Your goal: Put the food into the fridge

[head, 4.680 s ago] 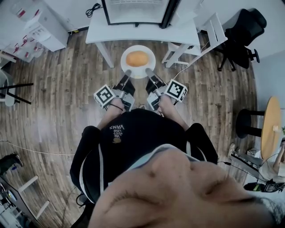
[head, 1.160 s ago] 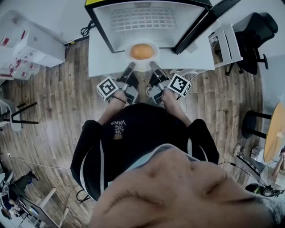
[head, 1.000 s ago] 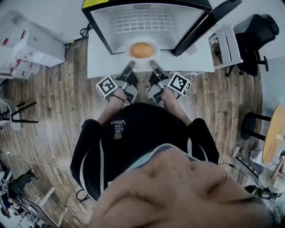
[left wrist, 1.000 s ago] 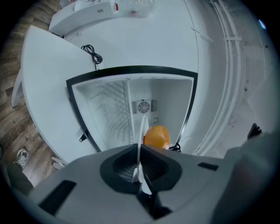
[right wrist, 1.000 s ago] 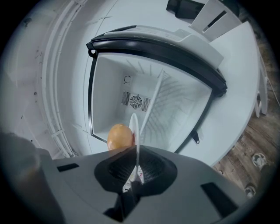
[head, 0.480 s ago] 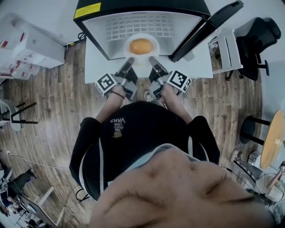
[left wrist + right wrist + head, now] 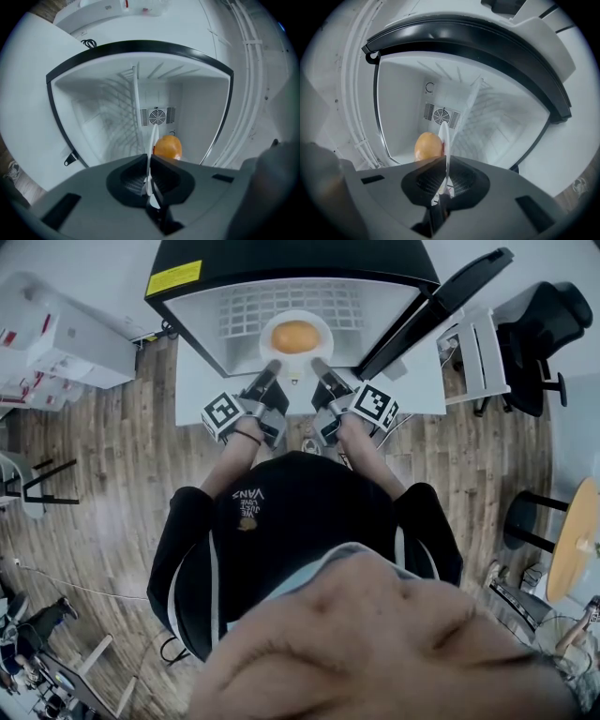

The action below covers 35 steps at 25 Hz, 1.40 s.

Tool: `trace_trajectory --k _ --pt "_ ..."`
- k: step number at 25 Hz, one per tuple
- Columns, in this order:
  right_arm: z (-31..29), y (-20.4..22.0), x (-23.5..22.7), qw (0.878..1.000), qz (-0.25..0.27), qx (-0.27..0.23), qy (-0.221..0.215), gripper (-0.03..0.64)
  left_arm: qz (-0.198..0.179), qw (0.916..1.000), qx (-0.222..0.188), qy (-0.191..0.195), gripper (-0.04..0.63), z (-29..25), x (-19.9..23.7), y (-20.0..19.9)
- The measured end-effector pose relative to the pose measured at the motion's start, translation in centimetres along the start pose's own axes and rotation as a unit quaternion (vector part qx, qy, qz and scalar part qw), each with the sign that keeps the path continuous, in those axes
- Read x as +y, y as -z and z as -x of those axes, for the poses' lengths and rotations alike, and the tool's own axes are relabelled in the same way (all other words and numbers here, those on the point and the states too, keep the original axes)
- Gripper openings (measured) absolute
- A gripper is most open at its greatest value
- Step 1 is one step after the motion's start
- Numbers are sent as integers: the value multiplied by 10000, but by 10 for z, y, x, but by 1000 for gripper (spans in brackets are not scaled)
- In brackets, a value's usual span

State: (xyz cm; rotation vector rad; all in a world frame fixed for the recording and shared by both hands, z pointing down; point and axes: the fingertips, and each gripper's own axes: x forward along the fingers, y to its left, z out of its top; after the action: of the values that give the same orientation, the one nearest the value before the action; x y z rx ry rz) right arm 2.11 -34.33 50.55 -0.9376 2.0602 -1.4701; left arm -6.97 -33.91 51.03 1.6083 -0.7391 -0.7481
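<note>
- Now the left gripper [image 7: 273, 365] is holding its fingers pinched on the near rim of the white plate [image 7: 268, 326].
- The right gripper [image 7: 316, 363] is pinching the same rim, just beside.
- The orange round food [image 7: 294, 336] is lying on the plate, at the open fridge's [image 7: 281, 263] front edge.

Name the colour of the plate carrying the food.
White; the plate shows best in the head view, under the orange food.

Wooden floor [image 7: 112, 474], black office chair [image 7: 527, 326], white cabinet [image 7: 56, 338]
</note>
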Motion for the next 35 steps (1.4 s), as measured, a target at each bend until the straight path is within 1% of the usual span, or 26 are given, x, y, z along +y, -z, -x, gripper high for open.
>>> trace_trajectory --k 7,11,17,21,25,28,31,35 --pt "-12 -8 -7 9999 -66 85 5 20 104 9998 -95 -105 28 -9 10 -7" --pt "-17 -12 -9 9999 -105 114 -25 20 101 9998 -147 -37 28 -15 6 -12" --pt "-25 -18 -12 9997 -197 118 -49 20 124 9996 -222 -138 28 -20 13 -19" --pt "-29 -21 -14 9996 -237 124 -38 20 142 9995 -270 -90 28 -24 11 -22" --pt "-31 -23 -15 9994 -333 110 12 20 270 9990 -299 -170 28 -24 18 -23" --pt "-32 -24 -16 9992 -394 84 42 20 275 9989 -339 -141 28 -26 19 -26" --pt "-33 -26 -18 9990 -438 76 61 20 274 9990 -352 -30 28 -30 11 -26" --pt "-36 -27 -18 9990 -425 91 71 20 329 9986 -418 -52 28 -31 15 -29"
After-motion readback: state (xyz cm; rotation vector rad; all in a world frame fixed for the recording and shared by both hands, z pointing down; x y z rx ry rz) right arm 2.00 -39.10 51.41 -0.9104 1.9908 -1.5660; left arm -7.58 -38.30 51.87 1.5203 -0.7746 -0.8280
